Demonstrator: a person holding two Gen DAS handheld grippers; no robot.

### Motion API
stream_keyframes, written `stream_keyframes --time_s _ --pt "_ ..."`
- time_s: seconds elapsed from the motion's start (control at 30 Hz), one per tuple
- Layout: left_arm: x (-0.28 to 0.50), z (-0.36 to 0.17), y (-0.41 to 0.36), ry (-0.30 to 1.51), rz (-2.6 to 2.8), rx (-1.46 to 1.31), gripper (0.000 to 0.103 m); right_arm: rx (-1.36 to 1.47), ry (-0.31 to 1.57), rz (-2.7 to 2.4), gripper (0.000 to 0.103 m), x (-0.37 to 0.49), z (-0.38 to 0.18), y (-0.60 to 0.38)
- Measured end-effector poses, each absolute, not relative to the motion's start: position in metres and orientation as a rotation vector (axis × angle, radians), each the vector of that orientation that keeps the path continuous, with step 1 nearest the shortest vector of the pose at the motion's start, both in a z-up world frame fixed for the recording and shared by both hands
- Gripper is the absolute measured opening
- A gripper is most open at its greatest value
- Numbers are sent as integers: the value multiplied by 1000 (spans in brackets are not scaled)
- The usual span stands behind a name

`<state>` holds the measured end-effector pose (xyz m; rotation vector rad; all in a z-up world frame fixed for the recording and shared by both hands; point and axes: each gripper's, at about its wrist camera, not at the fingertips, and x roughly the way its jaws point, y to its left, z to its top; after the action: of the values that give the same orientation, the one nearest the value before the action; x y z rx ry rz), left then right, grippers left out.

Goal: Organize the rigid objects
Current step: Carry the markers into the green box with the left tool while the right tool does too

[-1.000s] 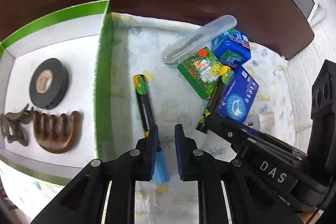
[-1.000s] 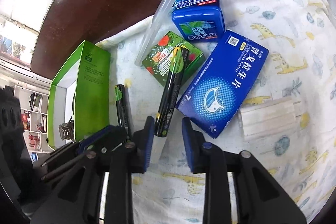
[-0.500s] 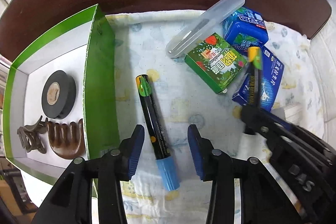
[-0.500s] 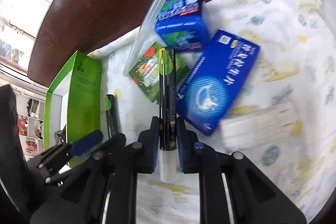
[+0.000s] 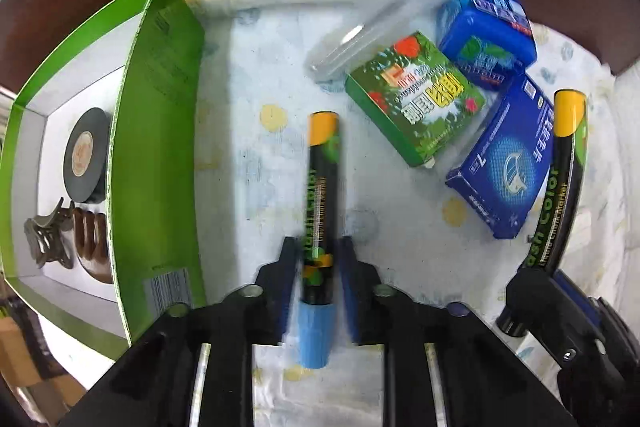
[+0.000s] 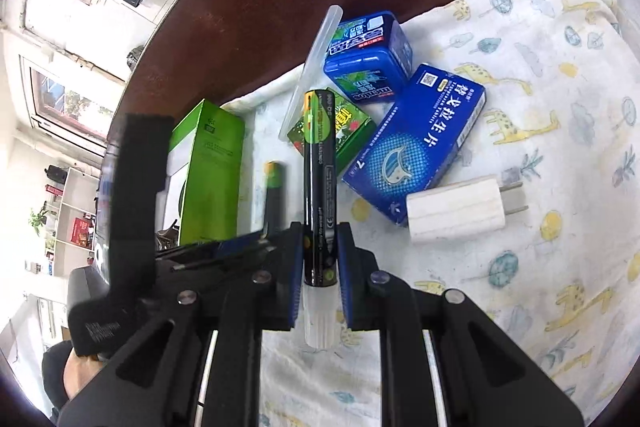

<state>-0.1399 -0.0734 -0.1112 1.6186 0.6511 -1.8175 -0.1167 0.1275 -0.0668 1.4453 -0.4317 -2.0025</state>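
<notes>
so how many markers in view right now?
2. Blue-capped marker sits between the left gripper fingers, beside the green box. White-capped marker is clamped in the right gripper. None seen elsewhere; the box may hide more.

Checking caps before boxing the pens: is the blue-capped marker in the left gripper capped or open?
Capped. The blue cap sits on the near end of the marker, which the left gripper clamps.
</notes>
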Motion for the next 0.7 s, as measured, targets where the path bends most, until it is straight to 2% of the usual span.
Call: stream_keyframes --time_s 0.17,0.3,0.53,0.7 --pt "-143 -111 -62 559 -1886 1622 15 1425 -430 -1997 16 -112 -61 140" --pt "-133 -102 -67 617 -1953 1606 15 1411 -450 -2018 16 -112 -57 147" --pt "-84 -34 -104 601 -2095 1399 15 1356 -401 -2046 16 -104 -33 129" --pt "-47 -9 -112 542 -2106 1233 15 1313 -336 -1996 16 -95 -14 80"
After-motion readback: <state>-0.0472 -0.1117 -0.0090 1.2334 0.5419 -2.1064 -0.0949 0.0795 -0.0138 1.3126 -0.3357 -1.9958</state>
